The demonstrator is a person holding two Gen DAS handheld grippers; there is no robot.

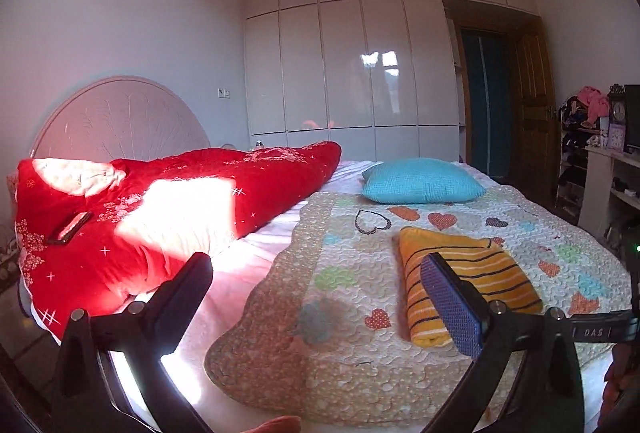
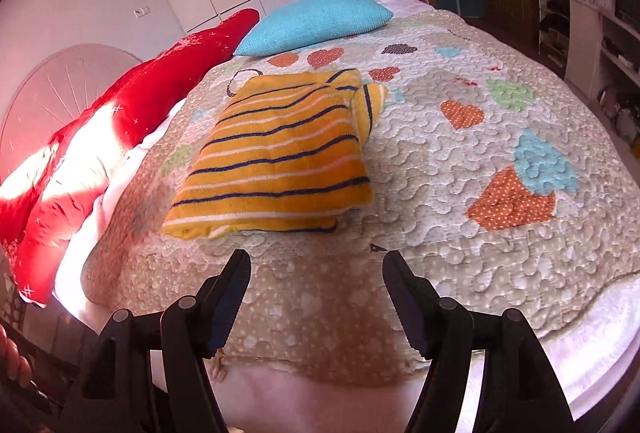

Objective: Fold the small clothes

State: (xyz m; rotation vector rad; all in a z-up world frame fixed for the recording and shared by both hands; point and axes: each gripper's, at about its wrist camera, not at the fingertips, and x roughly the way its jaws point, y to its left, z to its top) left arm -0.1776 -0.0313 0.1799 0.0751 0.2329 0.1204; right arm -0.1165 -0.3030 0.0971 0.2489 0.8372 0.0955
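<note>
A folded yellow garment with dark blue and white stripes (image 2: 276,157) lies flat on the heart-patterned quilt (image 2: 460,161). It also shows in the left wrist view (image 1: 480,273), to the right. My left gripper (image 1: 316,261) is open and empty, held above the quilt's left part, its right finger in front of the garment. My right gripper (image 2: 316,261) is open and empty, just short of the garment's near edge, above the quilt.
A red duvet (image 1: 160,209) with a dark phone-like object (image 1: 70,227) on it lies left on the bed. A blue pillow (image 1: 420,181) sits at the far side. White wardrobes (image 1: 352,65), a wooden door (image 1: 534,105) and cluttered shelves (image 1: 580,153) stand beyond.
</note>
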